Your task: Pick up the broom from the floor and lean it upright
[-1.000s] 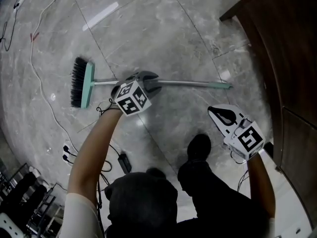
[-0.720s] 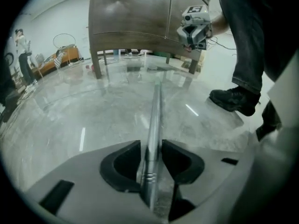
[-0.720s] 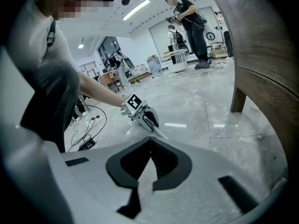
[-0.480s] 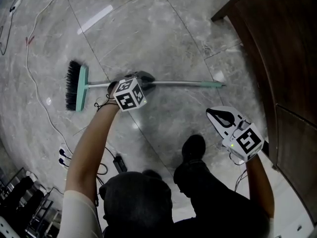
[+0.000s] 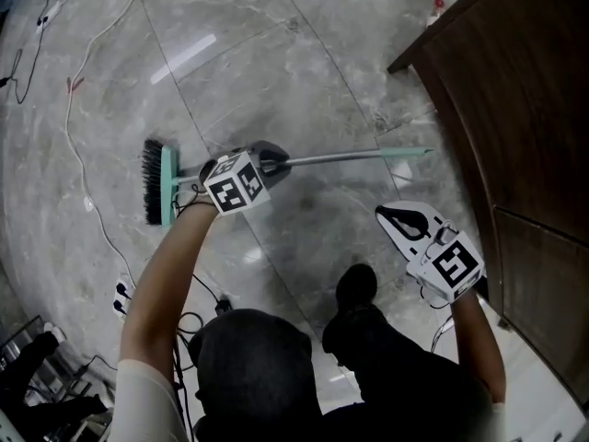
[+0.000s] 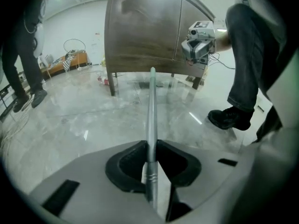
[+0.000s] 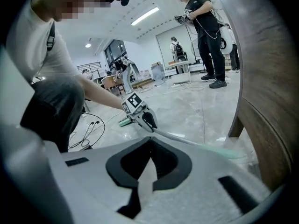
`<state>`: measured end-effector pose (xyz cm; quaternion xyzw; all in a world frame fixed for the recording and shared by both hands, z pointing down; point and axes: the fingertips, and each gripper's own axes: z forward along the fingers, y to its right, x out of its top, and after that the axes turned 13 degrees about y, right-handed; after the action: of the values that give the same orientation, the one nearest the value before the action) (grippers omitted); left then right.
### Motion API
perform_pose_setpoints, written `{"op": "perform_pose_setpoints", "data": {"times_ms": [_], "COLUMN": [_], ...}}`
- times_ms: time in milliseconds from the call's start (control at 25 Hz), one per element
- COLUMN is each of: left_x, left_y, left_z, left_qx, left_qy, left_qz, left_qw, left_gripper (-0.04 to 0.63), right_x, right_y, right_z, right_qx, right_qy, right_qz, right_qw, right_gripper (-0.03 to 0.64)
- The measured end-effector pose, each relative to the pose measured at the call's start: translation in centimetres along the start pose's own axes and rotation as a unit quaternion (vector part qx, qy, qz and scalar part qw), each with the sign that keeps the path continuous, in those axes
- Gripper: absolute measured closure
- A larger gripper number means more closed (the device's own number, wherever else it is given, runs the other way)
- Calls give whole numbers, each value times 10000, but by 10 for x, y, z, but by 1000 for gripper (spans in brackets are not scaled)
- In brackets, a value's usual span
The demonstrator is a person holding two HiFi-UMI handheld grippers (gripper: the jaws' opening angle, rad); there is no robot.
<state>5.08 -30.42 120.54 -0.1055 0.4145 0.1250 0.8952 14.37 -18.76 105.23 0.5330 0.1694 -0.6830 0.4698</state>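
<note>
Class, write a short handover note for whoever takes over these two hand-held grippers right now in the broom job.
Left hand-held gripper: jaws have just been closing, now clamped on the broom handle, toward the brush end.
Right hand-held gripper: shut, empty, off to the side.
Broom: roughly level, its tip near the wooden cabinet.
Done: grasp. Left: raise it, lean it upright.

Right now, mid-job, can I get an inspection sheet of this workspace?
Surface: grey marble floor, glossy.
Job's things: broom, teal head, black bristles, handle tip toward the cabinet.
Clutter: small red-topped item by the cabinet, unidentifiable.
Grippers: left hand-held gripper has just been closing, now clamped on the broom's handle; right hand-held gripper shut, empty.
Cables: white cable across the floor; black plugs and leads on the floor.
Surroundings: dark wooden cabinet; people standing beyond.
</note>
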Motion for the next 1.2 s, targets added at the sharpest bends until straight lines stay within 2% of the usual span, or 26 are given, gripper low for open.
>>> {"op": "perform_pose_setpoints", "data": {"times_ms": [280, 480, 800, 1000, 1200], "left_x": [70, 106, 161, 204, 249], "left_y": [-24, -38, -29, -20, -24], "left_z": [-51, -73, -94, -102, -109], "left_qx": [383, 584, 615, 527, 591], "left_qy": [485, 710, 1220, 1633, 2189], "left_qz": [21, 87, -224, -430, -627], "left_qw": [9981, 9957, 9904, 9842, 9719], "left_gripper": [524, 525, 525, 525, 525], "right_x": [63, 103, 162, 193, 215], "right_y": [9, 16, 16, 14, 8], "right_z": [-10, -13, -37, -50, -57], "right_qx": [-152, -273, -485, -615, -728], "right_qy": [239, 464, 683, 754, 835], "right_qz": [-353, -573, -883, -1081, -1242], "right_qw": [9990, 9969, 9926, 9894, 9861], "right_gripper": [615, 615, 615, 615, 615]}}
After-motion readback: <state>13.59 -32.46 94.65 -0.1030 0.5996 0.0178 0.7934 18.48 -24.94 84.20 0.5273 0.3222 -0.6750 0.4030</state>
